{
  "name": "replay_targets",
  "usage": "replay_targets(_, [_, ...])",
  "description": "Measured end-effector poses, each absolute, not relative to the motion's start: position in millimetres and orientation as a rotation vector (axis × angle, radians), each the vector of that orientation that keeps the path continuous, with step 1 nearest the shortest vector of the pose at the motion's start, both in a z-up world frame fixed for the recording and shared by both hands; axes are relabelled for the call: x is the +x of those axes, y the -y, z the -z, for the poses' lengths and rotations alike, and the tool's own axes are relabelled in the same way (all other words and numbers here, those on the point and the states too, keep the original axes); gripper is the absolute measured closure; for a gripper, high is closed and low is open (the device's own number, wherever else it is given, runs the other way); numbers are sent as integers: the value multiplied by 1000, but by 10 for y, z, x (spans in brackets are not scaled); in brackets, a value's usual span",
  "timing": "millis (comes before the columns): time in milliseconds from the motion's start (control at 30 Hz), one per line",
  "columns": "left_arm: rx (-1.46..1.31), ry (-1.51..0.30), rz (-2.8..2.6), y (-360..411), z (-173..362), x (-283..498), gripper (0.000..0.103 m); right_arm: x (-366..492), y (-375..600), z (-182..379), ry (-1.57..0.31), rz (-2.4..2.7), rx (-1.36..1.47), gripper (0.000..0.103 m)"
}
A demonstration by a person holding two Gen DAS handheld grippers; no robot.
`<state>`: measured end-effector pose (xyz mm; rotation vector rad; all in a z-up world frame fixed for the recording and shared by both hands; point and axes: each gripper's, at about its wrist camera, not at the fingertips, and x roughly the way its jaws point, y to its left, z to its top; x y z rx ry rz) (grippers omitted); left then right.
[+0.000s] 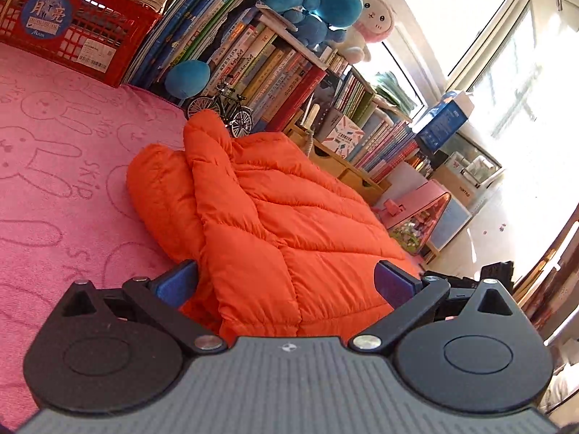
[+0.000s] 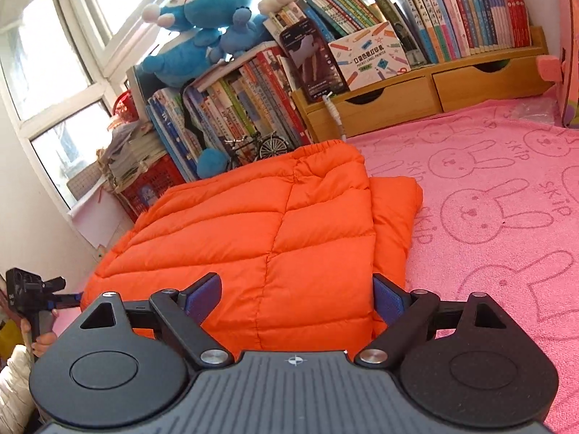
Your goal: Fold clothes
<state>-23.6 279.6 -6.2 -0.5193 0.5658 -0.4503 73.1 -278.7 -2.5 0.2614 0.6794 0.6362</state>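
Note:
An orange quilted jacket (image 1: 275, 224) lies folded on a pink bunny-print cloth (image 1: 61, 166), with one layer doubled over another along its side. My left gripper (image 1: 286, 284) hovers at the jacket's near edge, its jaws open wide, and the blue pads (image 1: 177, 284) do not press the fabric. The right wrist view shows the same jacket (image 2: 253, 231) from the other side. My right gripper (image 2: 296, 298) is open over its near edge, holding nothing. At the far left of that view, a hand holds the left gripper (image 2: 34, 291).
Rows of books (image 2: 231, 115) and a wooden drawer shelf (image 2: 398, 105) line the back, close behind the jacket. A small model bicycle (image 2: 260, 150), blue plush toys (image 2: 202, 29) and a red crate (image 1: 72, 25) stand there too. Pink cloth (image 2: 506, 217) stretches to the right.

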Motion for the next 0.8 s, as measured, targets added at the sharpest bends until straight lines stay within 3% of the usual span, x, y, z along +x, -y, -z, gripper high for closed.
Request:
replay_targets(200, [-148,-584,181,-2399,-97,-422,0,301,2351,-98,-515,-471,-170,12])
replay_targets(300, [145,-536,192,-2086,-222,-571,0,92,1983,-201,-421,-571,-415,3])
replay_targets(433, [425,-489,322,-1622,-298,-656,0,-40,1427,-271,-350,-789,-705,1])
replay_targets(733, [509,-529,439,-1030,24,-145,0,-148,411,-136,-260,-1079,-1058,1])
replay_targets(800, [560,-522,443,-981,103,-106,0,-161,337,-75,-262,-1105,-1105,5])
